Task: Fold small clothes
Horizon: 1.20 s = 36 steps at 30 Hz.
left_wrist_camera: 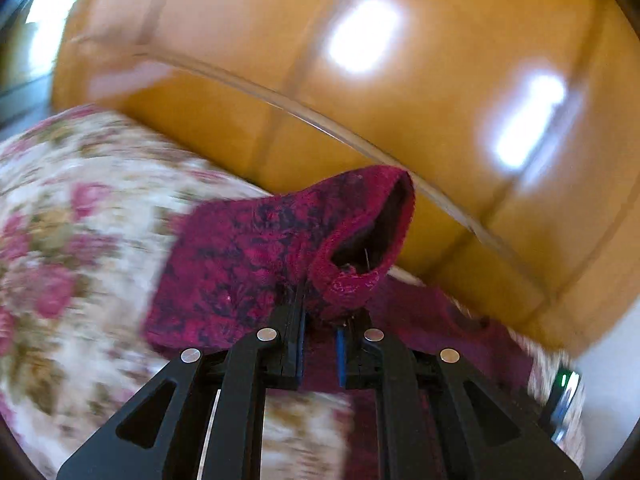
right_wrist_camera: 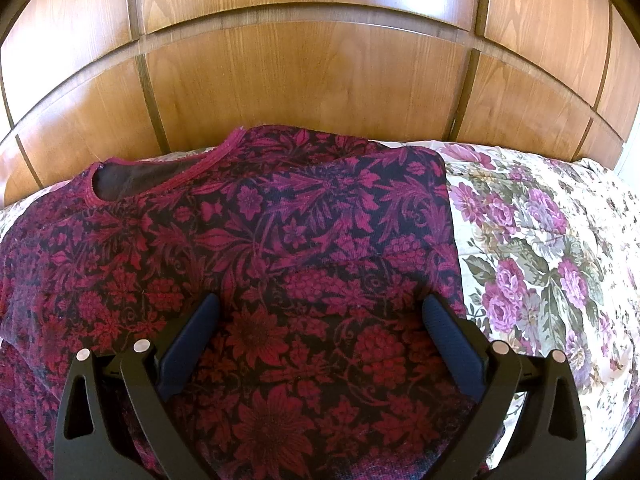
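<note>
A dark red and black floral knit top (right_wrist_camera: 280, 240) lies flat on the bed, its neckline (right_wrist_camera: 160, 178) toward the wooden headboard. My right gripper (right_wrist_camera: 320, 308) hovers open over the top's middle, fingers (right_wrist_camera: 440, 320) spread wide and empty. In the blurred left wrist view, my left gripper (left_wrist_camera: 322, 308) is shut on a sleeve of the top (left_wrist_camera: 256, 264), lifted off the bedspread; the cuff opening (left_wrist_camera: 368, 236) gapes to the right.
A floral bedspread (right_wrist_camera: 540, 260) covers the bed on the right; it also shows in the left wrist view (left_wrist_camera: 72, 240). A glossy wooden headboard (right_wrist_camera: 312, 80) stands close behind the top. A small green-lit device (left_wrist_camera: 566, 392) sits at the right edge.
</note>
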Tool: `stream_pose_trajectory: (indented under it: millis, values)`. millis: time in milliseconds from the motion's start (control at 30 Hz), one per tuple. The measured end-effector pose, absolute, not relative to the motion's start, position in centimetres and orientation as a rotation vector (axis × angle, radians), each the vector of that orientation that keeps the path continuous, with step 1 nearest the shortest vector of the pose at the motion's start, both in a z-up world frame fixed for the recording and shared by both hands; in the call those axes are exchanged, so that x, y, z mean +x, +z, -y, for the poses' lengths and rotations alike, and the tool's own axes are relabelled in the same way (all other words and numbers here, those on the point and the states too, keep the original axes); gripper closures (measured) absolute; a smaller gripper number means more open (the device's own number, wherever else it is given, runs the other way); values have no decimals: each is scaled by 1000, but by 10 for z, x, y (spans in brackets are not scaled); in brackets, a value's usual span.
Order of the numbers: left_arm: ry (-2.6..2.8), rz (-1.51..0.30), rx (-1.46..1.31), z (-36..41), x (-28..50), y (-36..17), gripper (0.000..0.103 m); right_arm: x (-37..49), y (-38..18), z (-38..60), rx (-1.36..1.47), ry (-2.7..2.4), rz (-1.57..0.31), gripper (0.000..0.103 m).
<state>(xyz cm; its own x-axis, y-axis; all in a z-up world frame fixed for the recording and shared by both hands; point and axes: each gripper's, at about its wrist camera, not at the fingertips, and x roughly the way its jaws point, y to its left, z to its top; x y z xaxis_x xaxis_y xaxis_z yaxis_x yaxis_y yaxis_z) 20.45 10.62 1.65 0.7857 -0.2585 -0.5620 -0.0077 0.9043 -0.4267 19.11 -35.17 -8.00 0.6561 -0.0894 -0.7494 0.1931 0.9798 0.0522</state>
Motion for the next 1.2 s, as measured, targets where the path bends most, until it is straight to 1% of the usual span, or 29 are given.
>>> stream_pose_trajectory:
  millis: [133,300,367,433,467,500,567,600,633,800,933,1000,1067,1133,1200]
  values:
    - [-209,-736,-381,-50,221,-5,93,191,-81,353,138,-158,-840,2]
    - [-237,-811,-338,-11,240,-27,93,191,-82,354,141,-158,-839,2]
    - [-241,-839,-326,-2,245,-34,89,191,-82,353,142,-158,-839,2]
    - [-234,-861,-324,2,251,-38,81,191,-82,353,142,-158,-839,2]
    - [-234,-862,-323,5,248,-38,79,191,-82,354,143,-157,-839,2]
    - [-235,-860,-321,6,247,-38,74,191,-82,354,143,-157,-839,2]
    - [-240,-858,-319,5,243,-34,55,191,-82,354,144,-157,-838,2]
    - [-244,-854,-330,3,239,-31,38,191,-82,354,144,-158,-839,2]
    - [-250,-834,-352,0,232,-28,34,191,-82,354,144,-157,-838,2]
    - [-240,-776,-366,-4,193,-23,33,191,-82,354,145,-158,-839,2]
    - [-230,-825,-420,-6,160,-49,33,194,-79,354,141,-157,-861,2]
    - [-221,-840,-405,-5,150,-59,33,196,-67,350,113,-165,-872,3]
    - [-213,-837,-386,-4,144,-65,33,191,-47,339,129,-105,-836,11]
    - [-213,-832,-394,-7,145,-69,33,186,-26,320,175,1,-806,14]
    - [-203,-841,-412,-11,148,-76,33,188,-9,287,255,227,-830,17]
